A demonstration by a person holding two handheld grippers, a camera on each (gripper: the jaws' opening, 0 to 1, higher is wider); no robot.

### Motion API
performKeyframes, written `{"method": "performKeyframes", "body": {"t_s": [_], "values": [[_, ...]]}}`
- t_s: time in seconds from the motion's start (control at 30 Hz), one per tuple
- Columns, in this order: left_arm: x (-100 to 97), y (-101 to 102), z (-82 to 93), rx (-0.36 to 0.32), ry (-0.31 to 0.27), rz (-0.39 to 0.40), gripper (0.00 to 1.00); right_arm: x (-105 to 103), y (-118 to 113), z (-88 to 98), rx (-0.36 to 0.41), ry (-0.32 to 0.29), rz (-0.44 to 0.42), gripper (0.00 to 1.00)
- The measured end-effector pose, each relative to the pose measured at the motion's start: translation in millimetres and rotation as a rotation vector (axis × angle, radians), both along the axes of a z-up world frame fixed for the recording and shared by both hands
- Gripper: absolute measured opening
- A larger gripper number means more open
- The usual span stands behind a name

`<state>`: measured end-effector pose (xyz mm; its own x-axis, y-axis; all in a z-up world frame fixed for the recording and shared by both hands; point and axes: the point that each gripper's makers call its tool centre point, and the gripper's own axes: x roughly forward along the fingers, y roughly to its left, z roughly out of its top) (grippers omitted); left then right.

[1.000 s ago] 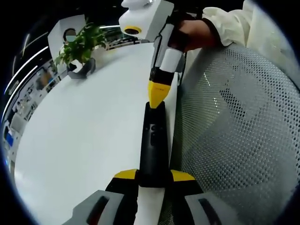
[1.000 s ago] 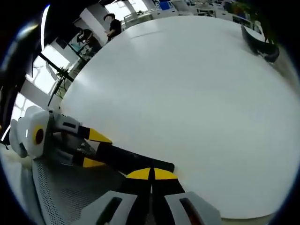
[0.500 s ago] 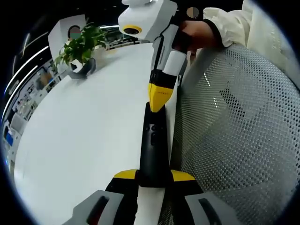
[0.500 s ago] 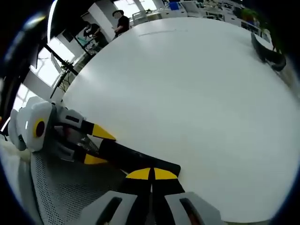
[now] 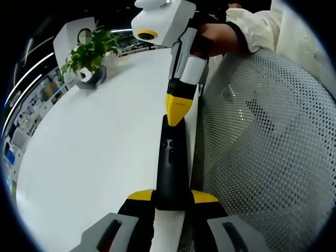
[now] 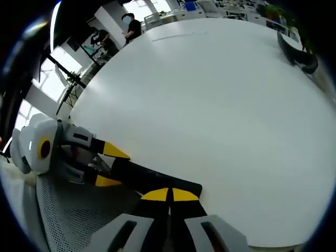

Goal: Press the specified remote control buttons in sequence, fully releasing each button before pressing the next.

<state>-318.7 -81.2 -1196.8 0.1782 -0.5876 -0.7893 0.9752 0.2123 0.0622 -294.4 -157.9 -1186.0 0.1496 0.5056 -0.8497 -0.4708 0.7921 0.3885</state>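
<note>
A long black remote (image 5: 170, 163) runs away from me along the edge of the white table (image 5: 94, 152). My left gripper (image 5: 172, 196) is shut on its near end, one yellow tip on each side. My right gripper (image 5: 177, 113) comes down from above, shut, its yellow tips together on the remote's far end, just beyond the small buttons. In the right gripper view, my right gripper (image 6: 169, 194) meets the remote (image 6: 152, 177) at the bottom. The left gripper (image 6: 110, 167) clamps the remote from the left there.
A grey mesh chair back (image 5: 262, 157) lies just right of the remote. A potted green plant (image 5: 89, 52) with a dark base stands at the table's far left. A sleeved hand (image 5: 247, 31) holds the right gripper. People (image 6: 128, 26) stand far off past the table (image 6: 210, 105).
Both views have shifted only slightly. The right gripper's tips stay on the remote's far end and the left gripper keeps its hold.
</note>
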Motion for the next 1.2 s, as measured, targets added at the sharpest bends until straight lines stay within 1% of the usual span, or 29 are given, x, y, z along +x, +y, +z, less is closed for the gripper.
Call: {"method": "performKeyframes", "body": {"t_s": [0.3, 0.5, 0.67, 0.83, 0.97, 1.07, 1.2], "values": [[-0.4, 0.5, 0.5, -0.002, 0.000, -0.001, 0.25, -0.3, 0.6, 0.9, -0.016, -0.012, 0.016, 0.00], [-0.3, 0.7, 0.7, -0.003, 0.000, -0.003, 0.25, -0.9, 0.9, 2.0, -0.012, -0.010, 0.017, 0.00], [-0.7, 0.7, 0.9, -0.004, -0.001, -0.004, 0.24, 2.1, 8.9, 7.6, 0.018, -0.052, 0.037, 0.00], [-0.6, 0.7, 0.9, -0.005, 0.001, -0.003, 0.24, 6.9, 7.6, 4.7, 0.014, -0.056, 0.024, 0.00], [-0.4, 0.7, 1.0, -0.005, 0.002, -0.003, 0.24, 6.9, 12.8, 5.5, 0.036, -0.050, 0.022, 0.00], [-0.3, 0.4, 0.9, -0.007, 0.002, -0.001, 0.24, 7.5, 17.2, 6.1, 0.043, -0.060, 0.034, 0.00], [-0.2, -0.1, 1.7, -0.012, 0.005, 0.000, 0.24, 5.9, 17.7, 0.7, 0.014, -0.056, 0.063, 0.00]]}}
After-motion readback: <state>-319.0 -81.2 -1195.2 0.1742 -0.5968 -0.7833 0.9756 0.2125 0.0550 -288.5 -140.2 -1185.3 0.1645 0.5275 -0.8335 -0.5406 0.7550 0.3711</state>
